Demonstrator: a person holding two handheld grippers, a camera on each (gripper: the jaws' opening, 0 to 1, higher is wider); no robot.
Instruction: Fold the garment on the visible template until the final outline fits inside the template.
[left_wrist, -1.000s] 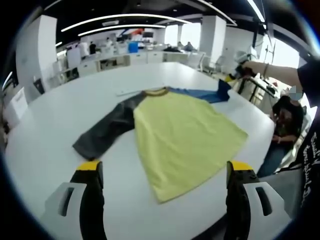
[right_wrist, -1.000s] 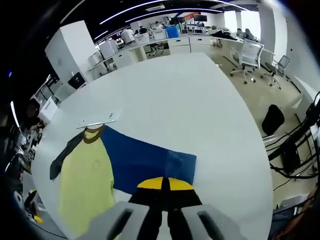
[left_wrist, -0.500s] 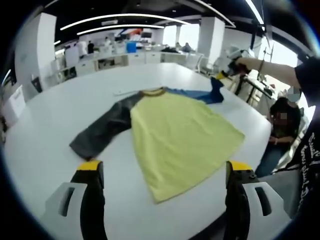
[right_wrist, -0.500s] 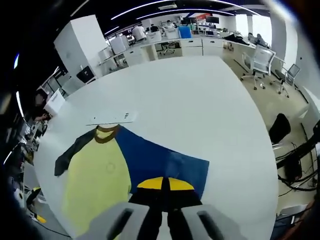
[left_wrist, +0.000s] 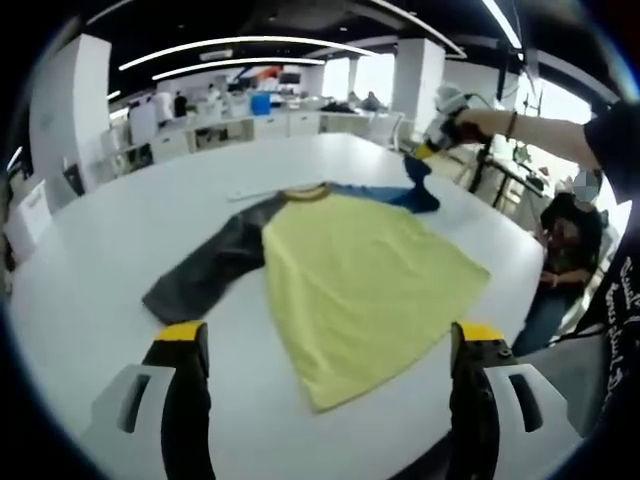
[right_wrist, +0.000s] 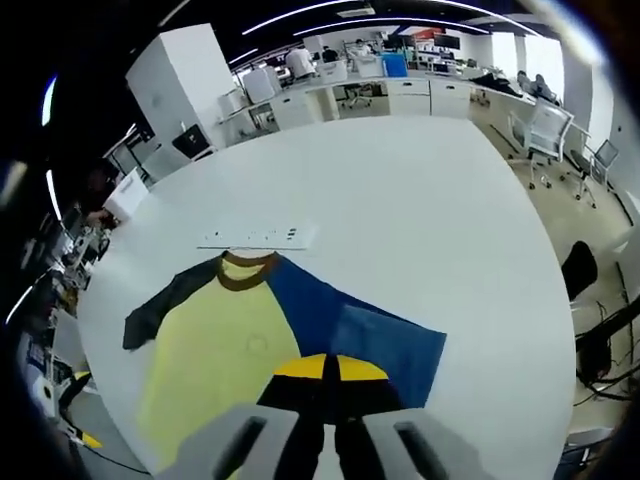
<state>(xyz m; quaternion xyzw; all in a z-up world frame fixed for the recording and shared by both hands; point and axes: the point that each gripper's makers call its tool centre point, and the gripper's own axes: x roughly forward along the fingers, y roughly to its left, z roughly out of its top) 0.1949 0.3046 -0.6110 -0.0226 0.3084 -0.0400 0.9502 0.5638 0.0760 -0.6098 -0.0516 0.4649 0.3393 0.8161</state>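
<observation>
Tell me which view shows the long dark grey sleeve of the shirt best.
The left gripper view: the long dark grey sleeve lies full length, near the camera. The right gripper view shows it small and far, beside the yellow body.

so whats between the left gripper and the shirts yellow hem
Nothing: in the left gripper view, bare white table runs from the open left gripper to the yellow hem of the shirt.
</observation>
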